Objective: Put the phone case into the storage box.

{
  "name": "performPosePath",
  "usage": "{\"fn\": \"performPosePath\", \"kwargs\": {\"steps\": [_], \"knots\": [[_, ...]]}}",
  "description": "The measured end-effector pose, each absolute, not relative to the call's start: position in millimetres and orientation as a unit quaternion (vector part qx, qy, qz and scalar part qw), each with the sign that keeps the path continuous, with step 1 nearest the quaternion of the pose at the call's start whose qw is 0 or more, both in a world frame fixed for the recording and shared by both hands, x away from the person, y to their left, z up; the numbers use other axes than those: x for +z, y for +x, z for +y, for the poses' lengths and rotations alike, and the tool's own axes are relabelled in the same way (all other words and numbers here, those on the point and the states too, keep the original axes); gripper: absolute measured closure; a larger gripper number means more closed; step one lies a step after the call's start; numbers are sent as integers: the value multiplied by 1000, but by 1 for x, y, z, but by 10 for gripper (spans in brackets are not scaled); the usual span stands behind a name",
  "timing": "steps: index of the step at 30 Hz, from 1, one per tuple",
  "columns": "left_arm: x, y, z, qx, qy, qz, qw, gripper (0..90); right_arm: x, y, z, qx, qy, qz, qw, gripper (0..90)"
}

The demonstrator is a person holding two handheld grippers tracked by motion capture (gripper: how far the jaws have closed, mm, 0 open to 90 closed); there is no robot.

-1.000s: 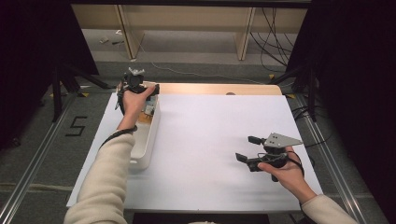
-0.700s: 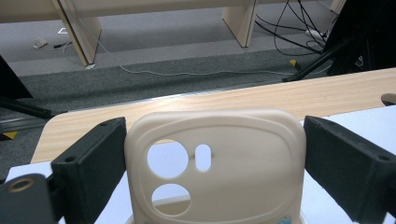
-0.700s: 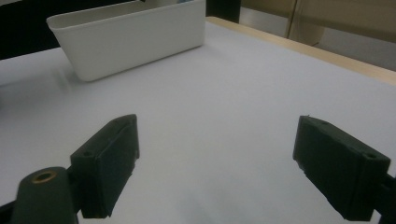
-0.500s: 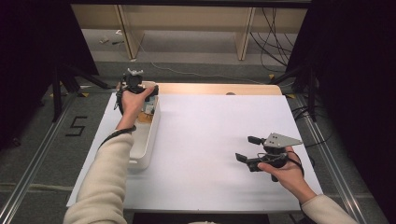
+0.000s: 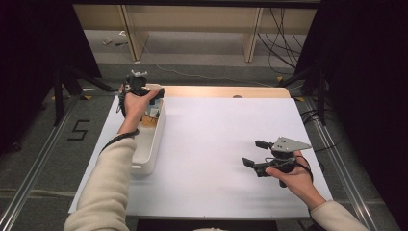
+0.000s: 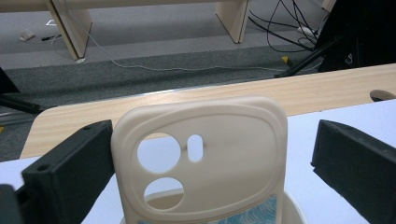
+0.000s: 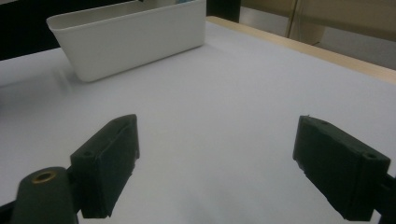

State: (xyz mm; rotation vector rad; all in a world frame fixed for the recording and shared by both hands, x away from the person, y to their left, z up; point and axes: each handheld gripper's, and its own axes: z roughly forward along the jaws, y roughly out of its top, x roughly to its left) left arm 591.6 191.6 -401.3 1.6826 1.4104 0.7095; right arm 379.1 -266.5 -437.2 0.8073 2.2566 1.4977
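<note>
A beige phone case (image 6: 233, 158) with round camera cut-outs stands upright between the jaws of my left gripper (image 6: 215, 140). Those jaws have just been opening. The left jaw is close beside the case's edge and the right jaw stands well clear of it. The case's lower end sits in the far end of a white bin (image 5: 149, 149), over which a hand holds the left gripper (image 5: 139, 86). My right gripper (image 5: 253, 153) rests low over the white tabletop at the right, open with nothing between its jaws (image 7: 215, 154).
The white bin (image 7: 130, 37) lies along the table's left side with some coloured items at its far end (image 5: 153, 113). A wooden strip (image 5: 226, 91) runs along the table's far edge. Cables and bench legs lie on the floor beyond.
</note>
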Motion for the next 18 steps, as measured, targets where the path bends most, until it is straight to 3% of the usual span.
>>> {"fn": "performPosePath", "kwargs": {"steps": [18], "knots": [[-379,584,191,287,664,543,426,0,-437,379,-266,523,282,789,157,155]]}}
